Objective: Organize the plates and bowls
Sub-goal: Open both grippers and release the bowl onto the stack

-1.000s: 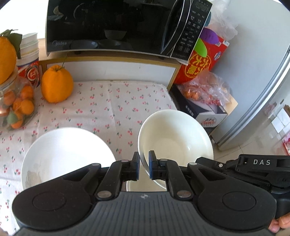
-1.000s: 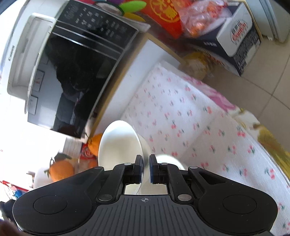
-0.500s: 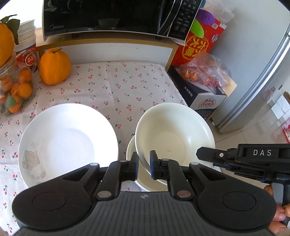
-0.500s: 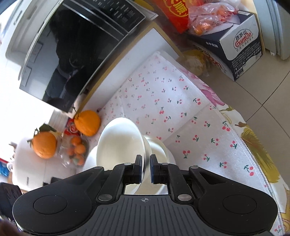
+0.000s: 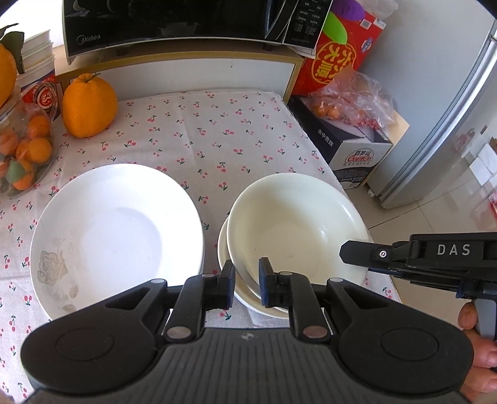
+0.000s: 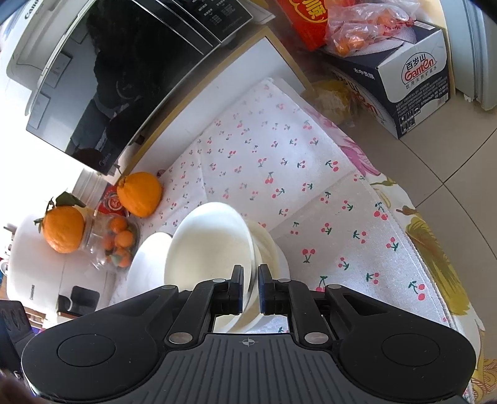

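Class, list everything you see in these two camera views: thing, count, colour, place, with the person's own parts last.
bowls: two, cream, nested, table's right.
plate: white, table's left.
tablecloth: white, cherry print.
large orange: one, back left.
jar of small oranges: far left.
microwave: black, behind.
red box: beside microwave.
water carton: on floor.
fridge: silver, right.
left gripper: at near rim.
right gripper: shut on upper bowl's rim.

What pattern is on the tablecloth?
White tablecloth with small red cherries; clearest in the left wrist view.
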A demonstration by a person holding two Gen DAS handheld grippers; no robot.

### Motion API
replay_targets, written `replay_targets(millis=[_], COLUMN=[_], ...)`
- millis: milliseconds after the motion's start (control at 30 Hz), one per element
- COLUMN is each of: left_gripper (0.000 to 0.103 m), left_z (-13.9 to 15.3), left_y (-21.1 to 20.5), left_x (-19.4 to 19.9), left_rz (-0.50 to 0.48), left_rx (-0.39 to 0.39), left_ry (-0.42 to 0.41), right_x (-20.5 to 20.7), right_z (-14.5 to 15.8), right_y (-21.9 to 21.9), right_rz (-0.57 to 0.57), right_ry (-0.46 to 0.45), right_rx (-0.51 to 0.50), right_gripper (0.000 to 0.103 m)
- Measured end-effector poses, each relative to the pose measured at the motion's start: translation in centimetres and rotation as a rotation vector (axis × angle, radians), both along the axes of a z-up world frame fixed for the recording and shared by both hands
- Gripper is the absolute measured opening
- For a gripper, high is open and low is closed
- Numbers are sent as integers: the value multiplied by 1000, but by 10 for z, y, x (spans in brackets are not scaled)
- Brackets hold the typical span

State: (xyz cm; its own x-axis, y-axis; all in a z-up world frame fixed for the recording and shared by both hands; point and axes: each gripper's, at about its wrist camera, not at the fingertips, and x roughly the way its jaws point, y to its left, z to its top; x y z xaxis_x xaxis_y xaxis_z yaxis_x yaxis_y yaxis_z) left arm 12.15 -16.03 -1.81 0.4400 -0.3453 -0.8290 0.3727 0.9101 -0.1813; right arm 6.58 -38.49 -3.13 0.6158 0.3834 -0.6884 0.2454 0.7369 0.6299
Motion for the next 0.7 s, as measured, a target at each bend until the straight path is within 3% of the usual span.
replay_targets(millis=[167,267,367,700], left_gripper=[15,23,24,48], left_z=[-2,-3,-5,-4], left_y=[0,-1,-1,1], left_x=[0,-1,-1,-5], left_rz=[2,0,1,-5], left_rx=[9,17,19,-2], left_ry=[2,-4,-8,-40], right_x=[0,0,0,-2], right_z=[0,0,0,1], right_y=[0,1,1,-4], right_rz=[8,12,10,-9], right_ry=[-1,2,6,1], right_rx=[-5,-8,-7,-5], right_gripper=[12,12,13,34])
